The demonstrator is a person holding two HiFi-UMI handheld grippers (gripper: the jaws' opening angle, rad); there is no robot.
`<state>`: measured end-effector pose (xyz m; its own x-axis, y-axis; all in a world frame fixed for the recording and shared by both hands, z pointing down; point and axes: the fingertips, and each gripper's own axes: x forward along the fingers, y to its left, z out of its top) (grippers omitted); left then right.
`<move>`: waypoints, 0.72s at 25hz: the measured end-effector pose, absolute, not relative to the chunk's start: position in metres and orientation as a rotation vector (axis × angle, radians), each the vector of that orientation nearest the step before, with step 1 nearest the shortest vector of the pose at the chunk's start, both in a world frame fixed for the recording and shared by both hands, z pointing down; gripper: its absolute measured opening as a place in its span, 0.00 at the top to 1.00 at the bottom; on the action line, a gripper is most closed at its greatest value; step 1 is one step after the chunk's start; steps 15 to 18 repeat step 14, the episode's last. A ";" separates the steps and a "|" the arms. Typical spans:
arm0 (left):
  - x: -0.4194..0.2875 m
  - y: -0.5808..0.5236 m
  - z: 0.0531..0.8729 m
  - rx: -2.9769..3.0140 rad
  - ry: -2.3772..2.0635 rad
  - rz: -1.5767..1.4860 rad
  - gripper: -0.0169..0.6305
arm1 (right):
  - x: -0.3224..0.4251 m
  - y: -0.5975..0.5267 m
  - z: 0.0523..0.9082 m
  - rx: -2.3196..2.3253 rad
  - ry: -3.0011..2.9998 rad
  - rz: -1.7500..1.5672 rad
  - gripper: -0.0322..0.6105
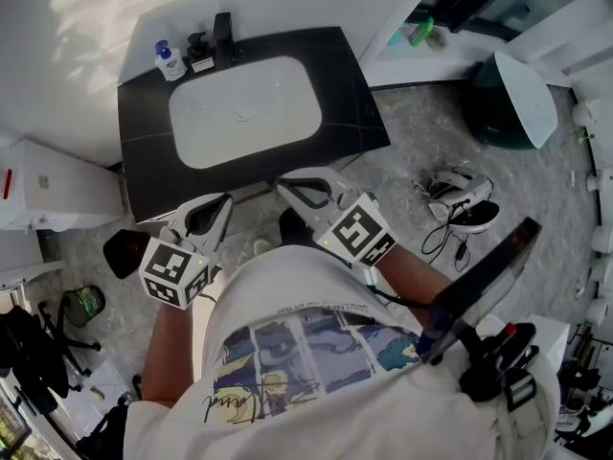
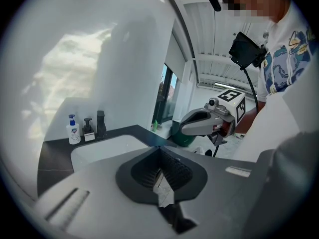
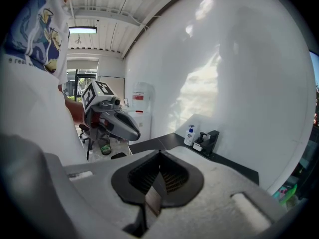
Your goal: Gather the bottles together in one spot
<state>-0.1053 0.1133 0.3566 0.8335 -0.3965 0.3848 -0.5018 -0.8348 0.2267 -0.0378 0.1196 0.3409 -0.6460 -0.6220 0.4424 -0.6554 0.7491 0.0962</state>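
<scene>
Your left gripper (image 1: 218, 207) and right gripper (image 1: 290, 190) are clenched empty by the glossy black counter (image 1: 144, 156). Past its rounded white basin (image 1: 244, 113), a white pump bottle (image 1: 170, 62) and dark bottle (image 1: 199, 54) stand beside the boxy faucet (image 1: 223, 34).

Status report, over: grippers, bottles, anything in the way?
Left gripper and right gripper shut, empty, at front of counter. White bottle and black bottle side by side at back corner, by tap. Only the basin between.
</scene>
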 end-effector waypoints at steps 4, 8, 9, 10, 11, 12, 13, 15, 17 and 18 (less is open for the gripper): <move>-0.107 0.112 0.358 2.688 -0.682 0.461 0.97 | -0.041 0.118 0.343 0.956 -2.493 0.097 0.95; -0.110 0.111 0.359 2.685 -0.689 0.458 0.97 | -0.044 0.116 0.343 0.946 -2.491 0.093 0.95; -0.111 0.110 0.359 2.683 -0.691 0.458 0.97 | -0.044 0.116 0.343 0.944 -2.490 0.093 0.95; -0.112 0.109 0.360 2.682 -0.692 0.458 0.97 | -0.045 0.115 0.343 0.943 -2.489 0.093 0.95; -0.113 0.108 0.360 2.681 -0.694 0.456 0.97 | -0.046 0.114 0.343 0.941 -2.488 0.093 0.95; -0.113 0.107 0.360 2.680 -0.695 0.455 0.97 | -0.047 0.114 0.343 0.940 -2.488 0.093 0.95; -0.114 0.107 0.360 2.679 -0.696 0.454 0.97 | -0.047 0.113 0.344 0.938 -2.488 0.093 0.95; -0.115 0.106 0.360 2.678 -0.696 0.453 0.97 | -0.048 0.112 0.344 0.936 -2.488 0.093 0.95; -0.115 0.106 0.360 2.678 -0.696 0.453 0.97 | -0.048 0.112 0.344 0.936 -2.488 0.093 0.95; -0.115 0.106 0.360 2.678 -0.696 0.453 0.97 | -0.048 0.112 0.344 0.936 -2.488 0.093 0.95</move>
